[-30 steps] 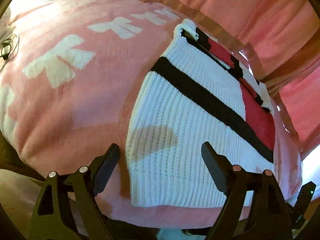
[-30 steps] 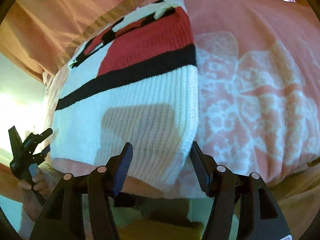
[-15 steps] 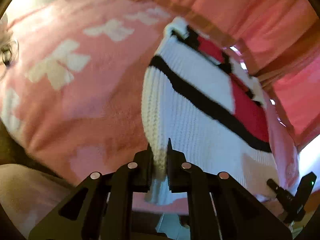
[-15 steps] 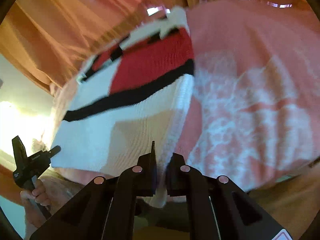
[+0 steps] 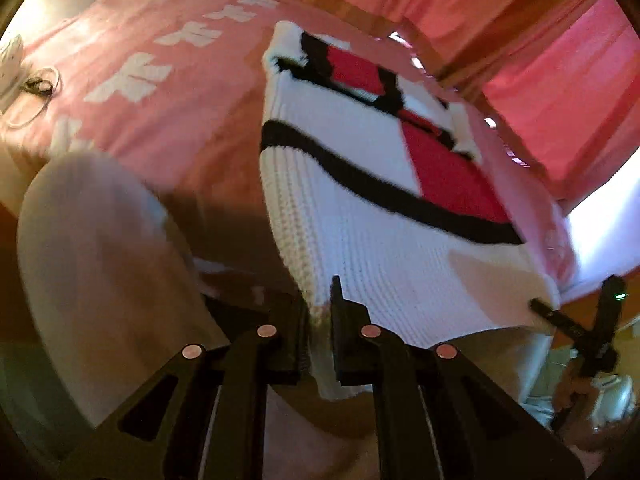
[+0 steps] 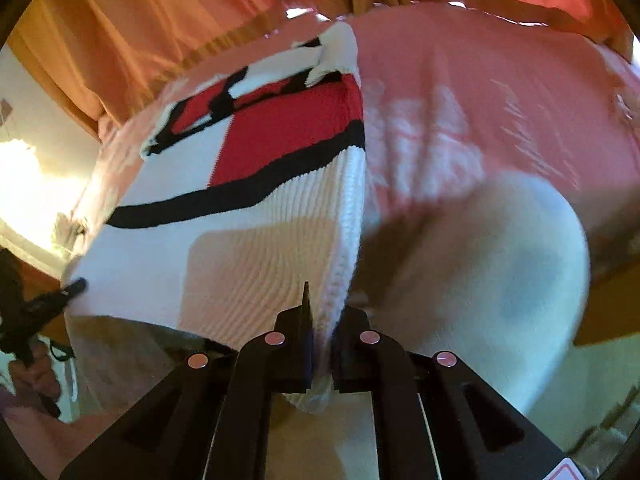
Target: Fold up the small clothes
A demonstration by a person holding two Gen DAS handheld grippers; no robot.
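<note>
The left gripper [image 5: 318,320] is clamped on the near left corner of the sweater [image 5: 360,184], with knit bunched between its jaws, and the right gripper [image 6: 322,344] is clamped the same way on the near right corner, a bit of hem hanging below its jaws. The sweater, a white ribbed knit with black bands and red blocks, lies spread on the pink blanket [image 5: 160,120] that covers the bed, its near hem at the bed's near edge and its far end, where the neck seems to be, toward the far edge by the curtain [image 6: 140,20]. Its sides run straight and no sleeve sticks out, so the sleeves are probably already tucked in, though the frames do not show them clearly. Judging from this, the task is in its middle: the garment looks narrowed to a rectangle and both near corners are gripped, but the hem is barely off the blanket and no crosswise fold is made yet. What seems left is to carry the hem toward the far end, lay it down, release, and perhaps fold once more.
</note>
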